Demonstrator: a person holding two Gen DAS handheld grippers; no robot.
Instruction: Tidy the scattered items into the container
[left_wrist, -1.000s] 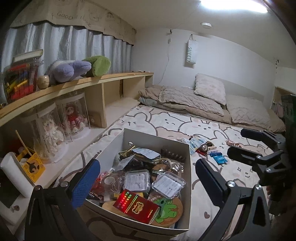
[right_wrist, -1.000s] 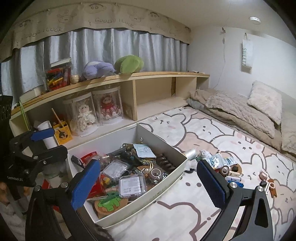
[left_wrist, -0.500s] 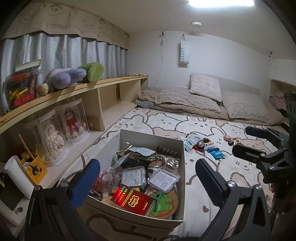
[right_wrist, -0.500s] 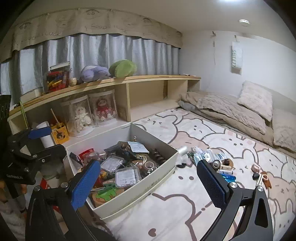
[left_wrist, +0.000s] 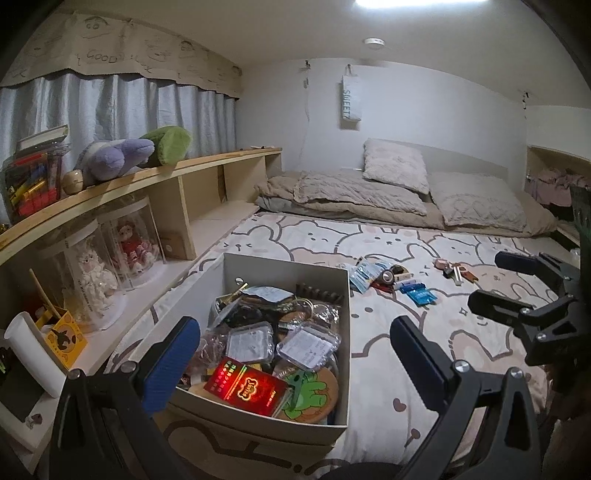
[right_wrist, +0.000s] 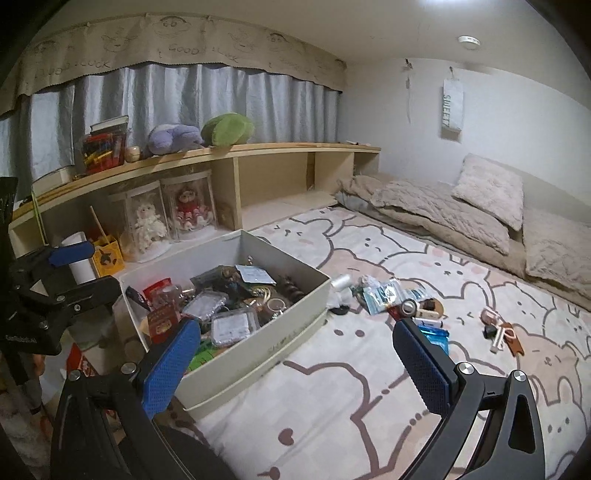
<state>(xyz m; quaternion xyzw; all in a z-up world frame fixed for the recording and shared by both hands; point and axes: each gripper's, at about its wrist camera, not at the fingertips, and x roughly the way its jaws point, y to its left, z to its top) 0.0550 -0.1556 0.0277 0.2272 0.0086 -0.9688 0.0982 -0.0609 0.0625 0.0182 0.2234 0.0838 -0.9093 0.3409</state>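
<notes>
A beige cardboard box (left_wrist: 343, 325) (right_wrist: 295, 306) sits on the bed, full of packets, clear plastic cases and a red carton (left_wrist: 245, 382). Beyond its far right corner lies a cluster of loose items (left_wrist: 391, 278) (right_wrist: 399, 299): foil packets, a tape roll, blue sachets (left_wrist: 421, 295). A key bunch with a brown fob (left_wrist: 458, 271) (right_wrist: 500, 332) lies farther right. My left gripper (left_wrist: 295, 354) is open and empty, held above the box's near end. My right gripper (right_wrist: 295, 365) is open and empty, held over the sheet in front of the box; it also shows in the left wrist view (left_wrist: 524, 288).
A wooden shelf unit (right_wrist: 236, 181) runs along the left with doll cases (right_wrist: 170, 218), plush toys (right_wrist: 199, 133) and a yellow pen holder (right_wrist: 107, 254). Pillows and a folded quilt (left_wrist: 399, 188) lie at the far end of the cartoon-print sheet (right_wrist: 369, 387).
Both grippers have pulled back and risen, so the box and the loose items appear smaller and farther. Both stay open; nothing was picked up.
</notes>
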